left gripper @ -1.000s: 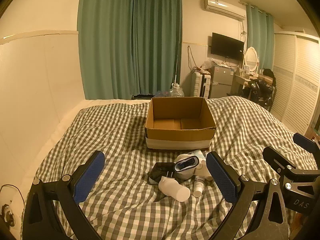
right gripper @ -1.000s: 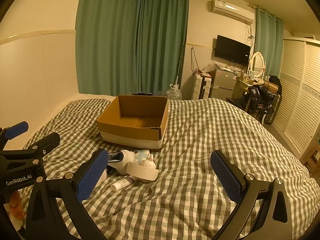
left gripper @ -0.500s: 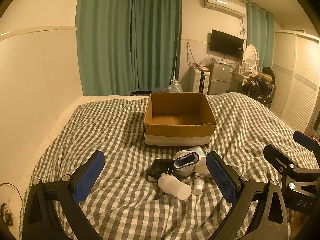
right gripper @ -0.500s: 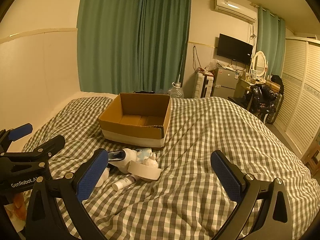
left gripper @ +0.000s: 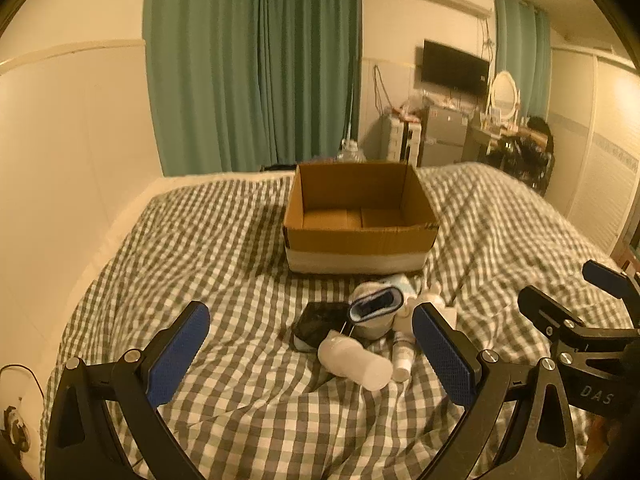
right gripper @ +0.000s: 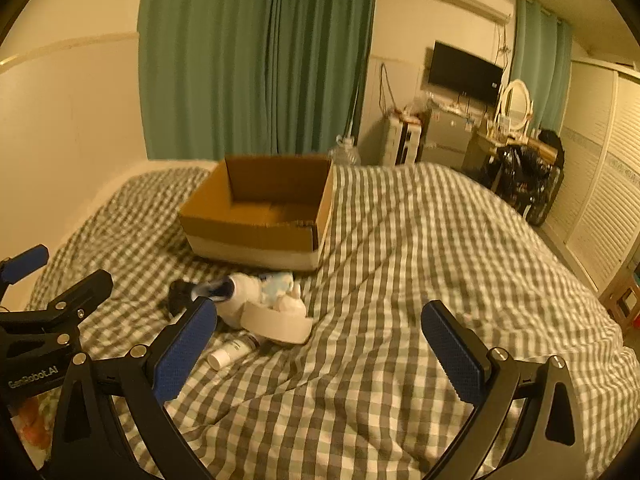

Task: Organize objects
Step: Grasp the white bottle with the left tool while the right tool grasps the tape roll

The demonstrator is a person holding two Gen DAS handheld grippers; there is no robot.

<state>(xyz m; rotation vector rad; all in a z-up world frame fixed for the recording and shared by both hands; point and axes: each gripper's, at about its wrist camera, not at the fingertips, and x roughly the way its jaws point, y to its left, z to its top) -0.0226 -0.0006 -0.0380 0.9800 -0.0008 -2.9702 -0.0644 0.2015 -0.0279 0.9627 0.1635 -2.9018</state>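
**Both grippers hung spread above a small pile on the checked bed**

At the bottom of the left wrist view, the left gripper (left gripper: 310, 354) stood with its blue pads wide apart and nothing between them. The right gripper (right gripper: 320, 350) filled the bottom of its own view the same way, spread and holding nothing.

Just beyond the left gripper's fingers, at lower centre of the frame, a white bottle (left gripper: 355, 362) lay on its side on the checked duvet (left gripper: 224, 264). A small tube (left gripper: 402, 358) lay just right of it. Behind the bottle sat a black pouch (left gripper: 316, 322) and a rolled white sock with a blue cuff (left gripper: 374, 312), touching each other. In the right wrist view the same pile sat at lower left, with a white band-shaped piece (right gripper: 278, 324) at its front edge.

Farther back, at frame centre, the open cardboard box (left gripper: 360, 236) rested on the duvet near the pile. Green curtains (left gripper: 252, 64) filled the upper part of the frame behind it.
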